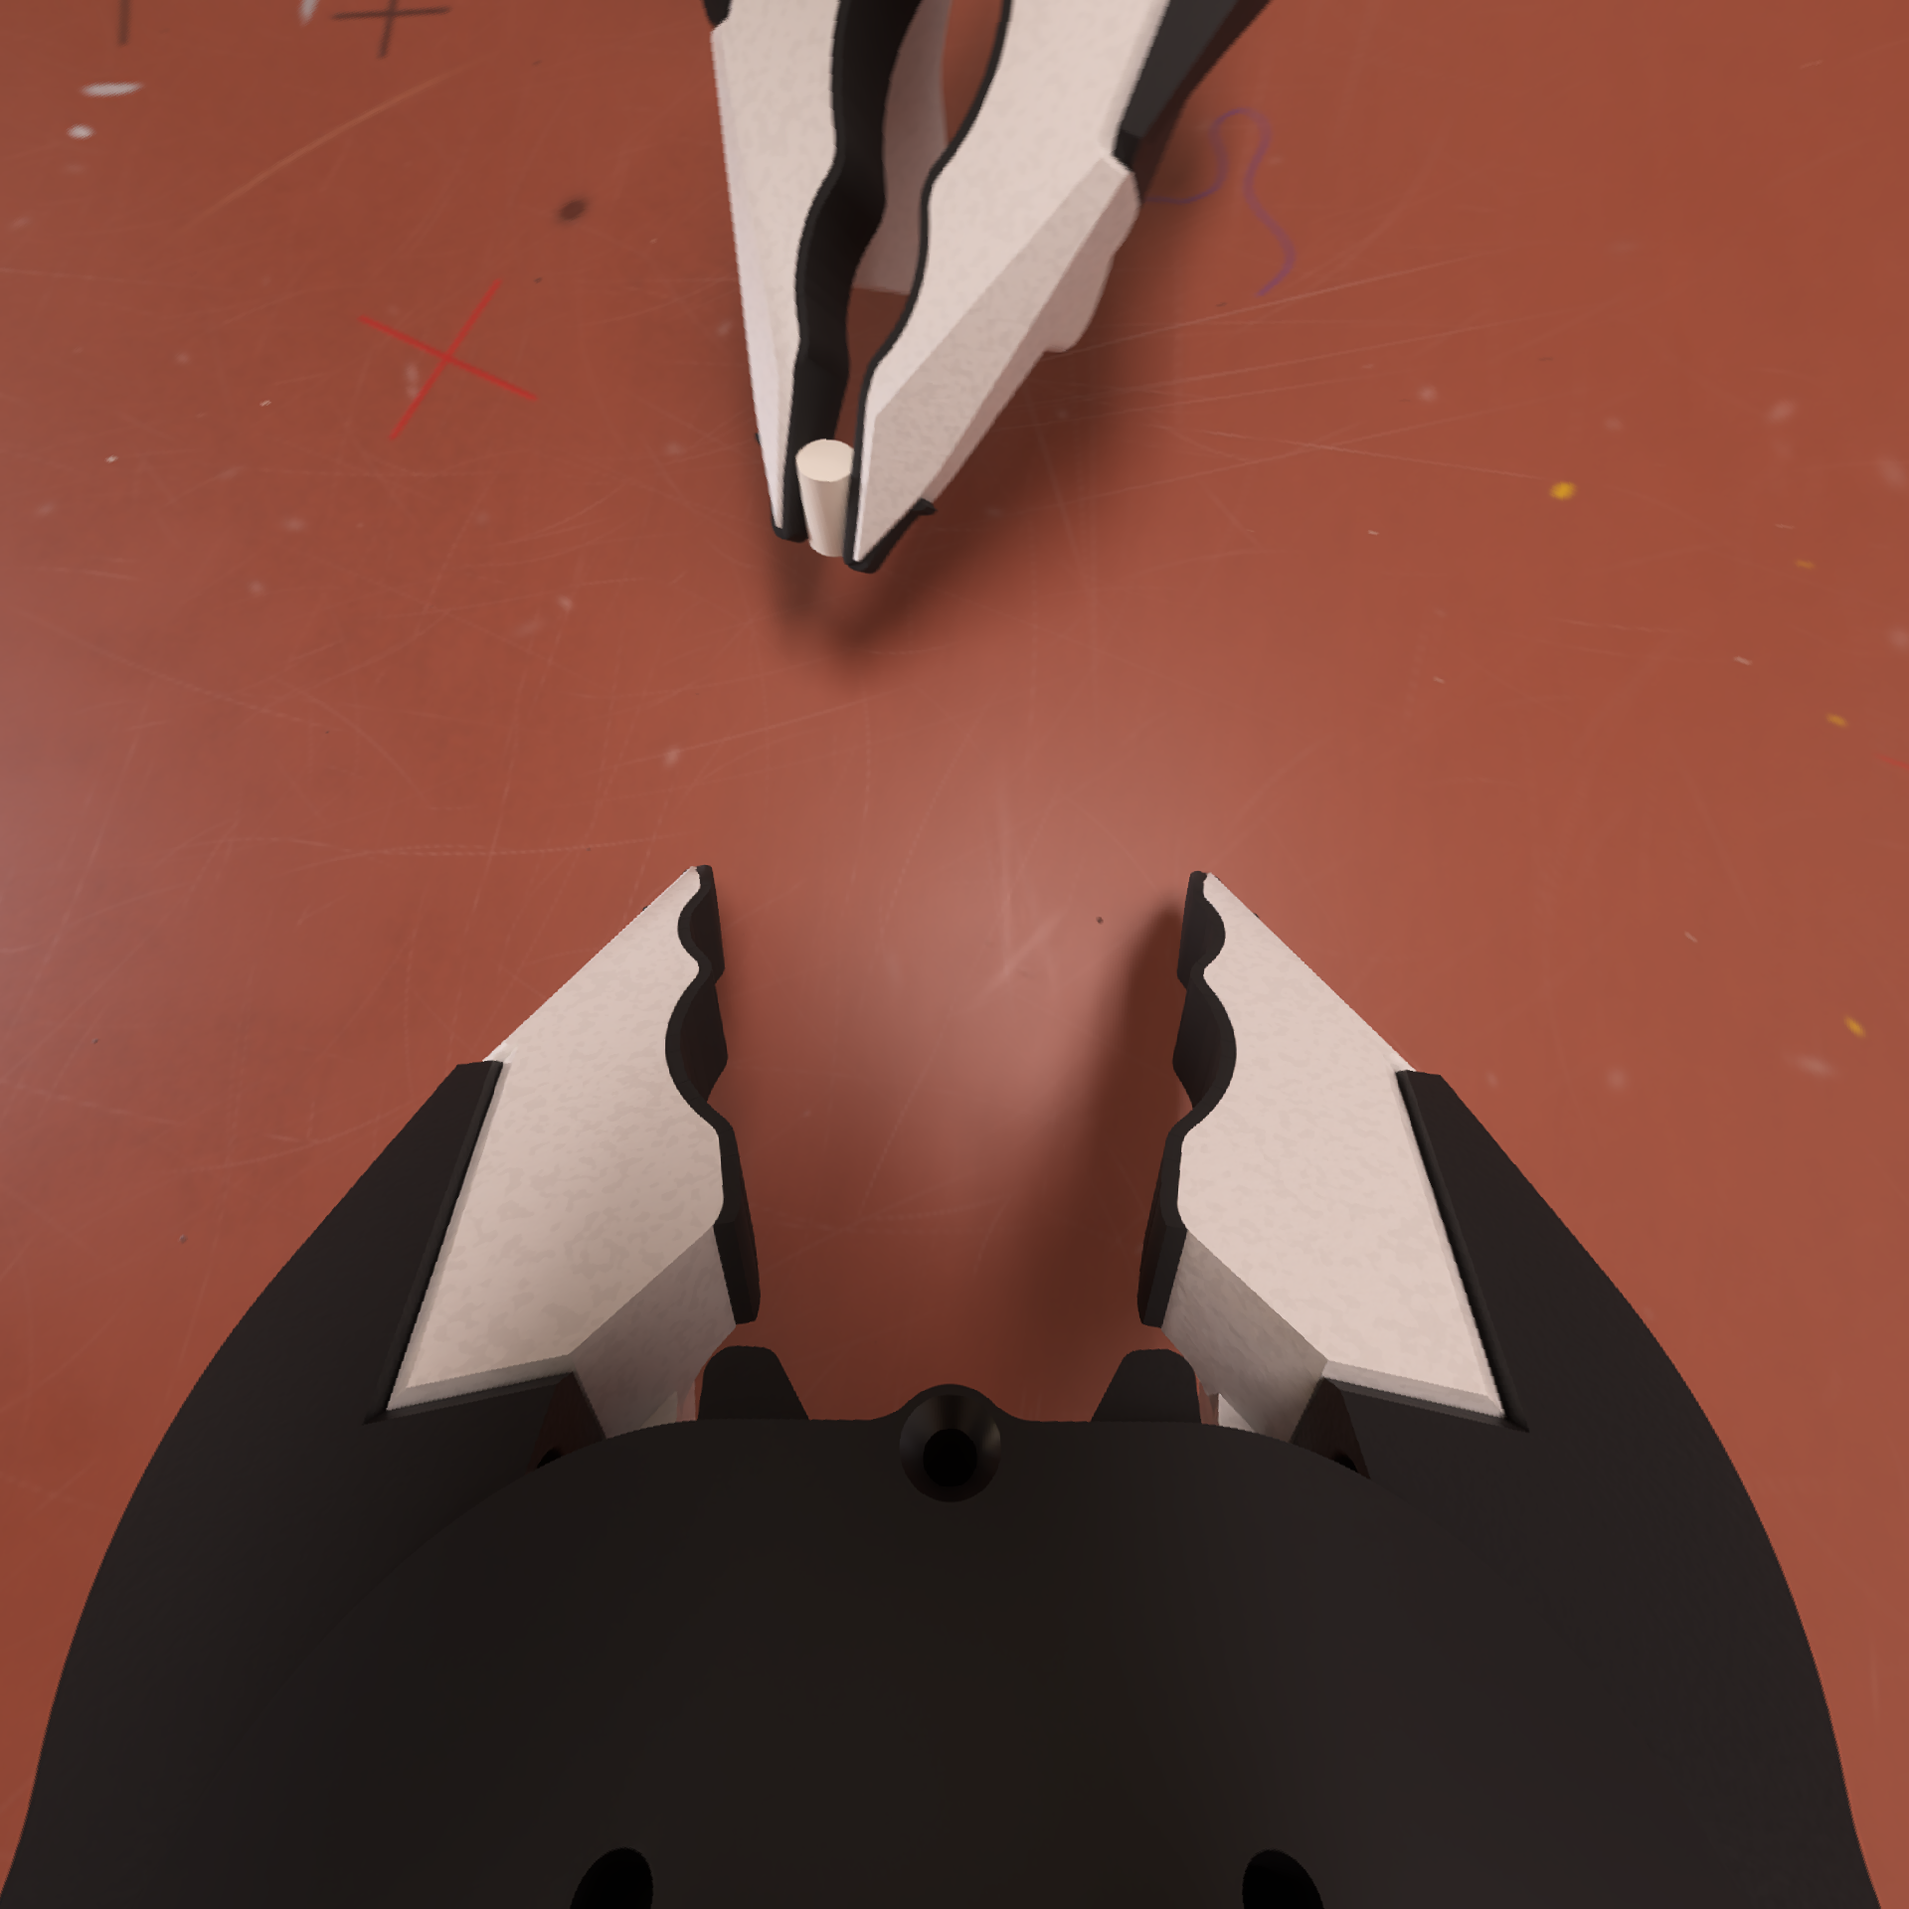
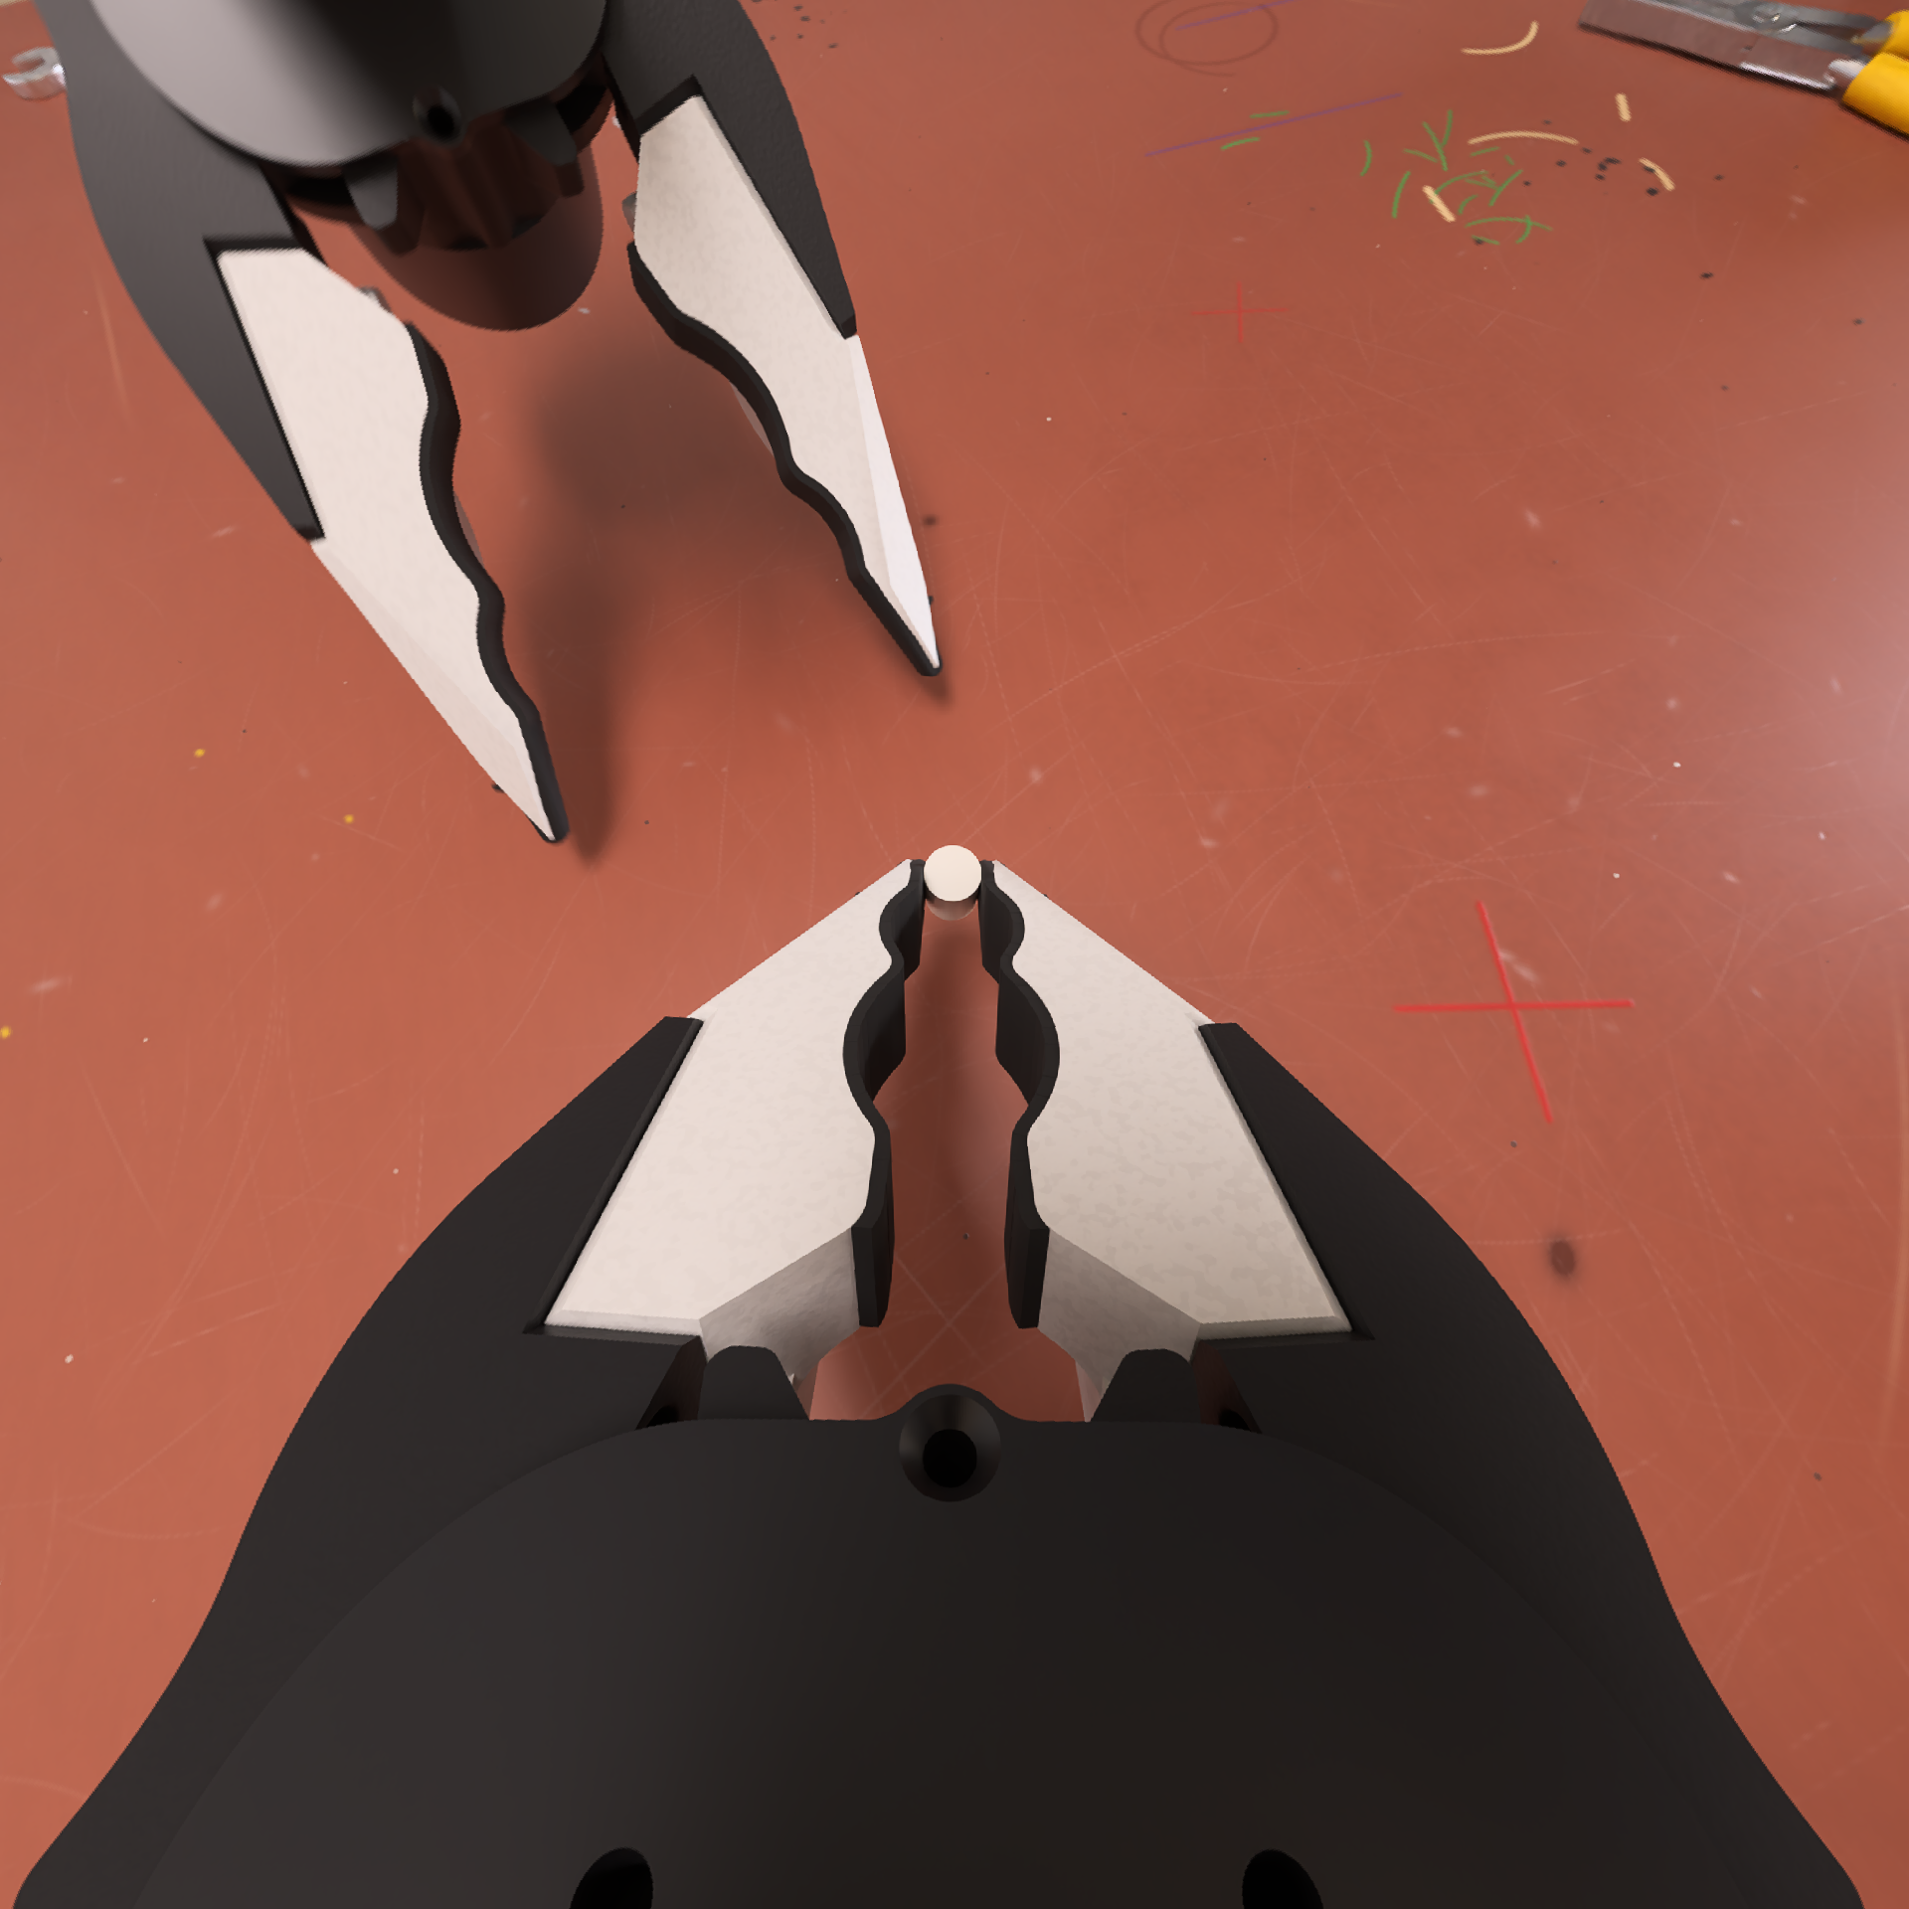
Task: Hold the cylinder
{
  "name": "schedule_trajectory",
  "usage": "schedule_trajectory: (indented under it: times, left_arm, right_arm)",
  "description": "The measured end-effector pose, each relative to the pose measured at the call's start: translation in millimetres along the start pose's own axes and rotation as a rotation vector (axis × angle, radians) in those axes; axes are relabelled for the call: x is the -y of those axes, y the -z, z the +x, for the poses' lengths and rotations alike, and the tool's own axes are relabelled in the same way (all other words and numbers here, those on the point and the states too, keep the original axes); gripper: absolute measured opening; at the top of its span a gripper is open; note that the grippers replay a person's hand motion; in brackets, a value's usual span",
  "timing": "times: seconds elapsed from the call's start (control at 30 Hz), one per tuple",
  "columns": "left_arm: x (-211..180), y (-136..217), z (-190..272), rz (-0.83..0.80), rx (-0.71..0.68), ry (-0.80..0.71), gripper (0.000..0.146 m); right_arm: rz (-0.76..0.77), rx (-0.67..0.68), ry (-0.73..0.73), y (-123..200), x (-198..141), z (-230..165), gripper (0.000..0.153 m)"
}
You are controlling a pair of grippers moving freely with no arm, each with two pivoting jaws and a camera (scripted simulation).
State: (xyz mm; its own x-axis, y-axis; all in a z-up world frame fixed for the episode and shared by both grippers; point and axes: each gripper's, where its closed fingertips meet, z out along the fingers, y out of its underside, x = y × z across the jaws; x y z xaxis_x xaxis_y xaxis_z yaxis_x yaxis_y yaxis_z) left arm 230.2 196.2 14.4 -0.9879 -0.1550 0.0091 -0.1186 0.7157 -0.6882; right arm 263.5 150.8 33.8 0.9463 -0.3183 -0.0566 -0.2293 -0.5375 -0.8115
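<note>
while you read this, take the lines in order:

cylinder place: the cylinder (image 2: 951, 874) stands pinched at the very tips of your right gripper (image 2: 951, 878), a short pale peg. in the left wrist view it shows as cylinder (image 1: 823, 496) between the far right gripper (image 1: 823, 542), its foot at or just above the surface; contact there can't be told.

long axis: upright, roughly square to the surface. from the right wrist view you look down on its round top.

right gripper: narrow, closed on the cylinder, both pads touching its sides. only the tips hold it, so i judge the grip shallow.

left gripper: your left gripper (image 1: 950, 878) is wide, nothing between its fingers. in the right wrist view the left gripper (image 2: 749, 754) points down toward the surface, near the cylinder but apart from it.

which way: the cylinder lies straight ahead of your left gripper, slightly left of its centre line, with bare surface between.

nearer: the right one, already on it. the hold looks done; your part is to keep it steady.

surface: red-brown surface (image 1: 1446, 723), scratched, with red cross marks (image 1: 446, 356) and paint flecks.

room: a yellow-handled tool (image 2: 1849, 62) and wire scraps (image 2: 1477, 186) lie well apart.
</note>
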Motion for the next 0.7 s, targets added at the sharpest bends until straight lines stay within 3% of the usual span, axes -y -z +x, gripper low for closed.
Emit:
schedule_trajectory:
  times: [0.13,0.33,0.4,0.47,0.57,0.63,0.7]
  left_arm:
    - [0,-3,-6,0.003,0.073,0.05,0.089]
    - [-14,16,-33,0.023,0.186,0.094,0.051]
    - [-17,22,-42,0.034,0.238,0.104,0.046]
    - [-13,23,-33,0.054,0.177,0.101,0.047]
    - [0,15,-9,0.099,0.074,0.105,0.063]
    - [3,8,-8,0.072,0.117,0.101,0.073]
    - [2,5,-14,0.039,0.205,0.078,0.074]
  right_arm:
    - [-0.011,0.002,0.006,-1,-1,-1,0.01]
    - [-0.022,0.006,0.005,-2,-3,-2,0.01]
    - [-0.021,0.01,0.001,-2,-3,-2,0.01]
    - [-0.013,0.012,-0.008,-1,-2,-2,0.01]
    - [0.006,0.017,-0.024,1,0,-1,0.01]
    - [0.013,0.018,-0.031,2,1,-1,0.01]
    - [0.011,0.016,-0.029,1,1,-1,0.01]
